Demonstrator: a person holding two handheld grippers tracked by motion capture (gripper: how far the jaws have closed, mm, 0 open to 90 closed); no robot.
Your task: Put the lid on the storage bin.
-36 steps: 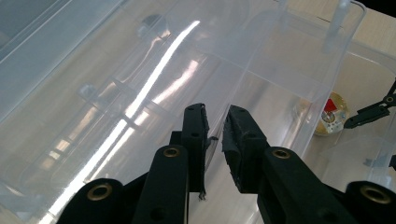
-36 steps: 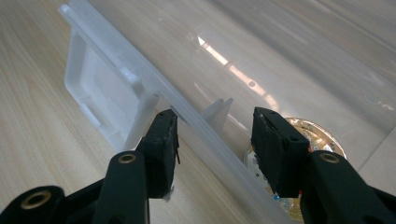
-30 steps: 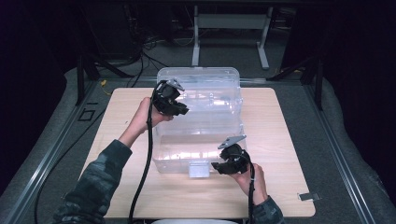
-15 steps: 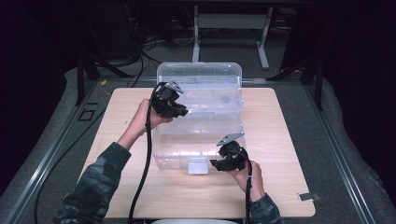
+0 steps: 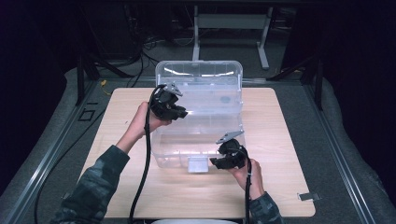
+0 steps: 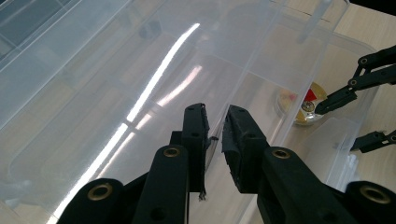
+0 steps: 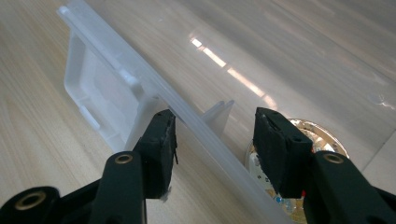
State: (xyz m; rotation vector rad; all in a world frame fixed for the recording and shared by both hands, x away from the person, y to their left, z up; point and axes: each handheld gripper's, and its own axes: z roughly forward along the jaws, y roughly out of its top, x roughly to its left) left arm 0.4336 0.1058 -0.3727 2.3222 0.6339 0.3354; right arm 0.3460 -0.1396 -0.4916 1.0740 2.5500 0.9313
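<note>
Pinching the raised lid point(image 5: 205, 88) of the clear bin point(image 5: 177, 149), left gripper point(image 5: 181, 113); right gripper point(image 5: 215, 162) spread astride the bin's front rim.

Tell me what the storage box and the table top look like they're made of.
Storage box: clear glossy plastic by the look; the wood shows through its walls, with bright glare streaks. Table top: pale wood or a wood-look laminate with a matte finish; fine straight grain lines show.
</note>
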